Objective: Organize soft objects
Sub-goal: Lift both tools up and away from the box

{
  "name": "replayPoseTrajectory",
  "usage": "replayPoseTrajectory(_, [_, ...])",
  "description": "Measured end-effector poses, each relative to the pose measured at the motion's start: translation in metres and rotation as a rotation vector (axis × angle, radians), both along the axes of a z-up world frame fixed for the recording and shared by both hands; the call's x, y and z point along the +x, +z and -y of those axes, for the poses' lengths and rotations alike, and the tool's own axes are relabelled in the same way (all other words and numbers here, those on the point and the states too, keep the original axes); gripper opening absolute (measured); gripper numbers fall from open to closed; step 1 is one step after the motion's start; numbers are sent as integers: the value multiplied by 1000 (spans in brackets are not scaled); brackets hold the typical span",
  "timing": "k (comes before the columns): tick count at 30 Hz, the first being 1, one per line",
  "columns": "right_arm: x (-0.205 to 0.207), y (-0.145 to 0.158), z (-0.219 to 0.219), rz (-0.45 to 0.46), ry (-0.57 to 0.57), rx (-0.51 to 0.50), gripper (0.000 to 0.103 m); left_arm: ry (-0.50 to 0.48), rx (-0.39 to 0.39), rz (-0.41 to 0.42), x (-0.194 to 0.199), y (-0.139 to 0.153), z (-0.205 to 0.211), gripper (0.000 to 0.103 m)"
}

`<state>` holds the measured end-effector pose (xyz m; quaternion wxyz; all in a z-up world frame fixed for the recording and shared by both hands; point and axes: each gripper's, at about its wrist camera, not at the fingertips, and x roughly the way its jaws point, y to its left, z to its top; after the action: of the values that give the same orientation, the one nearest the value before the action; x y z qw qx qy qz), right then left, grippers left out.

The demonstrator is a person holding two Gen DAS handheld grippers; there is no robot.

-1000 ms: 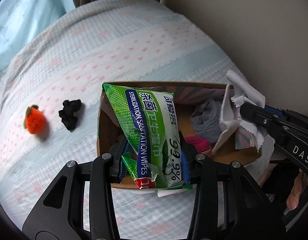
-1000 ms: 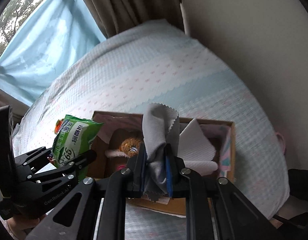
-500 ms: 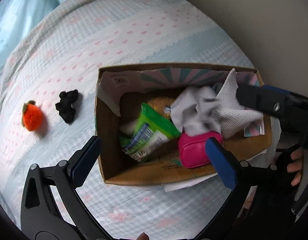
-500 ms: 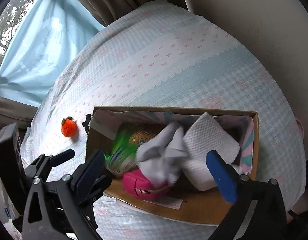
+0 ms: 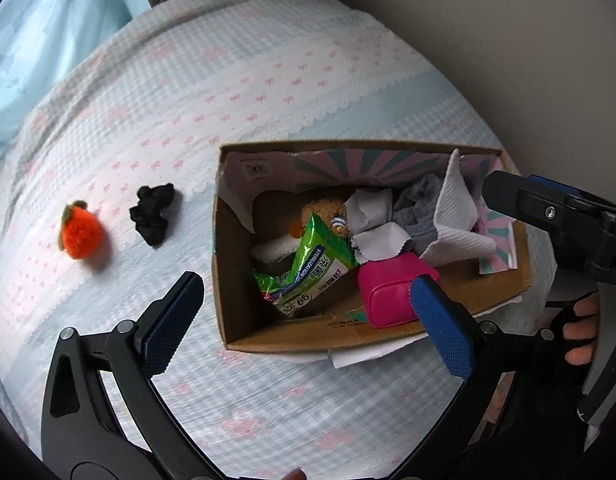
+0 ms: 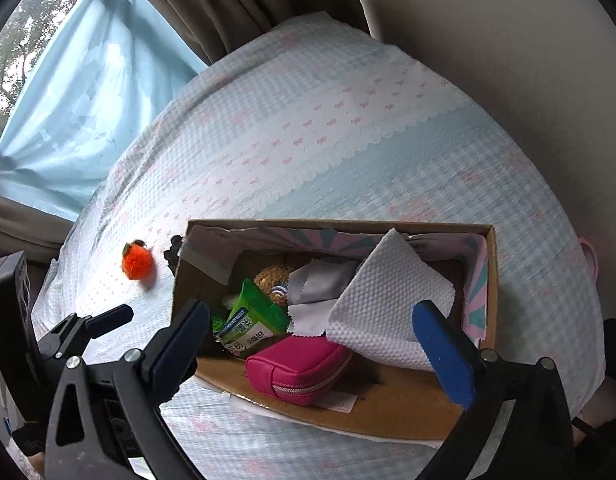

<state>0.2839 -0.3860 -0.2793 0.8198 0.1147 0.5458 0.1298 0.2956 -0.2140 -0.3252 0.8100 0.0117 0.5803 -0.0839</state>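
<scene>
A cardboard box [image 5: 228,264] [image 6: 489,280] sits on the bed. Inside lie a green wipes pack [image 5: 308,268] [image 6: 252,320], a pink pouch [image 5: 387,292] [image 6: 296,368], a grey cloth [image 5: 371,224] [image 6: 315,292], a white textured towel [image 5: 455,216] [image 6: 387,312], a grey fuzzy piece [image 5: 417,208] and a brown plush toy [image 6: 274,278]. My left gripper [image 5: 308,320] hangs open above the box's near left corner, nothing between its pads. My right gripper [image 6: 311,344] is open over the box, empty. An orange plush fruit [image 5: 82,234] [image 6: 136,262] and a black scrunchie [image 5: 154,214] lie left of the box.
The bed [image 5: 268,80] has a pale blue and white cover with pink bows. A wall [image 5: 487,20] runs along the right, curtains [image 6: 88,100] stand behind. A person's fingers [image 5: 579,332] hold the right gripper's handle at the right edge.
Both grippers opened. The wipes pack dropped from the left one into the box, the grey cloth dropped from the right one onto the pile inside.
</scene>
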Motion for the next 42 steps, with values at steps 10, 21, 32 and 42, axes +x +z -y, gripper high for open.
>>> replayPoseTrajectory(10, [-44, 67, -5, 173, -35, -104, 101, 34, 7, 168, -35, 73, -22, 103])
replayPoseTrajectory(21, [-134, 163, -37, 388, -78, -227, 101, 29, -55, 382, -109, 174, -59, 103])
replayPoseTrajectory(32, [-220, 198, -77, 496, -181, -308, 101, 10, -33, 538, -182, 225, -106, 103])
replayPoseTrajectory(42, [-249, 211, -135, 547, -198, -275, 102, 36, -36, 591, -224, 241, -186, 103])
